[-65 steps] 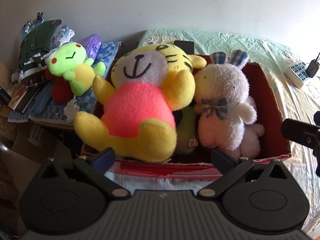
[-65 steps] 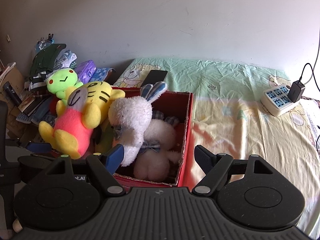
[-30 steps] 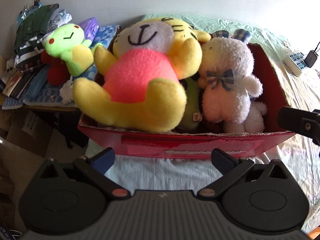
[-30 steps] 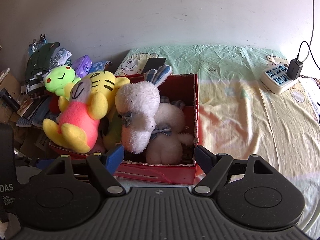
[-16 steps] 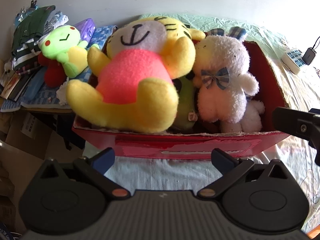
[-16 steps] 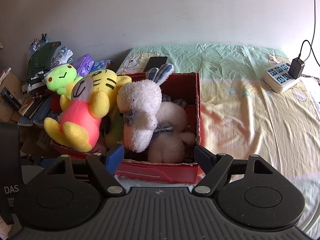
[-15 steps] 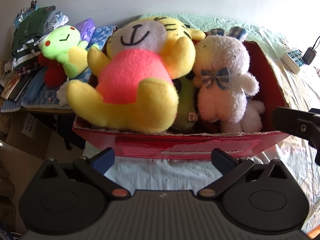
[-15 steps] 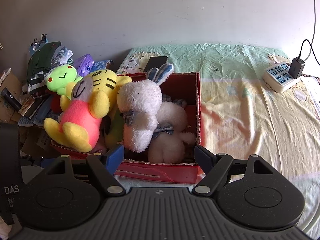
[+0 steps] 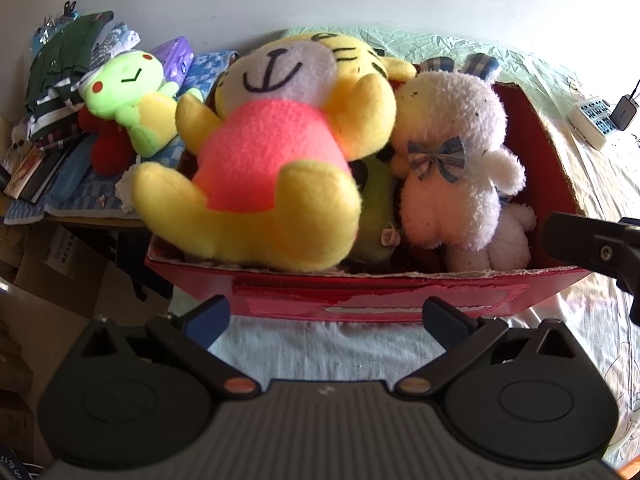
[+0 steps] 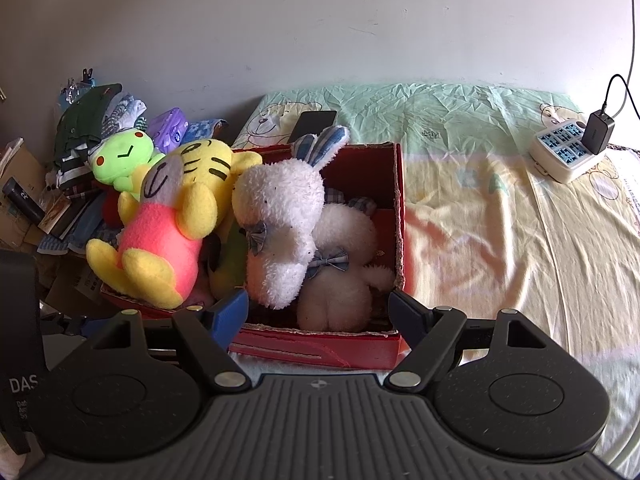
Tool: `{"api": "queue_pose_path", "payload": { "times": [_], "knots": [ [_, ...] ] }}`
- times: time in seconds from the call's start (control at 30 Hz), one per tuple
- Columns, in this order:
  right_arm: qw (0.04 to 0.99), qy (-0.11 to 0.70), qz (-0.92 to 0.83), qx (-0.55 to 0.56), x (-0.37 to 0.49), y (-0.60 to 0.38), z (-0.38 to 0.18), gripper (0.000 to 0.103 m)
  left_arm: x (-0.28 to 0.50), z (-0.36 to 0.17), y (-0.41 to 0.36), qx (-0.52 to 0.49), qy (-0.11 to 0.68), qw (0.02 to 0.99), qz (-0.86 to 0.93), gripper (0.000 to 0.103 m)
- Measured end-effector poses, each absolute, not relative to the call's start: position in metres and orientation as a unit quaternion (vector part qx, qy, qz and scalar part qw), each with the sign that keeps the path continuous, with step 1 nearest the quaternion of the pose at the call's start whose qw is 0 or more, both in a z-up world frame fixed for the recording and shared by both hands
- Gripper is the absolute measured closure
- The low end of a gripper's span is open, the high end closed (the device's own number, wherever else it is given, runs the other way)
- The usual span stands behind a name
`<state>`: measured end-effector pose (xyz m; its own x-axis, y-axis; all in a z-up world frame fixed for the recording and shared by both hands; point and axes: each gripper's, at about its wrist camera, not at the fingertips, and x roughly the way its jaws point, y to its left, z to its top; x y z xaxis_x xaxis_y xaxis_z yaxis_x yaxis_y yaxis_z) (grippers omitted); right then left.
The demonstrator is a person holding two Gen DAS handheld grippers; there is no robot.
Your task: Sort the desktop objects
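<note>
Red cardboard box [image 10: 396, 216] sits at the bed's [image 10: 500, 240] left edge, packed with a yellow tiger [image 9: 276, 152] and two white rabbits [image 10: 280, 232]. Left gripper [image 9: 326, 314] and right gripper [image 10: 318, 312] hover before its near wall, jaws wide apart, holding nothing.

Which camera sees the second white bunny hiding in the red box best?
The right wrist view: the lower white bunny shows body, bow and leg inside the red box. In the left wrist view the upper bunny hides all but its feet.

Green plush [image 9: 374, 216] mostly hidden beneath yellow tiger [image 9: 276, 152]; lower white bunny [image 10: 340, 264] half-covered.
</note>
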<state>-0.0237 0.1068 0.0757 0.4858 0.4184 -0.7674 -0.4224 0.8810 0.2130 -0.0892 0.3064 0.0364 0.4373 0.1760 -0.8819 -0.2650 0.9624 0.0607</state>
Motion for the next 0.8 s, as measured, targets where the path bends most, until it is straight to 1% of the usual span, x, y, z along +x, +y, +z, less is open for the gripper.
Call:
{"api": "queue_pose_path", "payload": {
  "times": [0.8],
  "knots": [
    [0.86, 0.438, 0.261, 0.0, -0.0216, 0.1032, 0.0755, 0.023, -0.0917, 0.0381, 0.3034, -0.037, 0.51, 0.848, 0.139, 0.001]
  ]
}}
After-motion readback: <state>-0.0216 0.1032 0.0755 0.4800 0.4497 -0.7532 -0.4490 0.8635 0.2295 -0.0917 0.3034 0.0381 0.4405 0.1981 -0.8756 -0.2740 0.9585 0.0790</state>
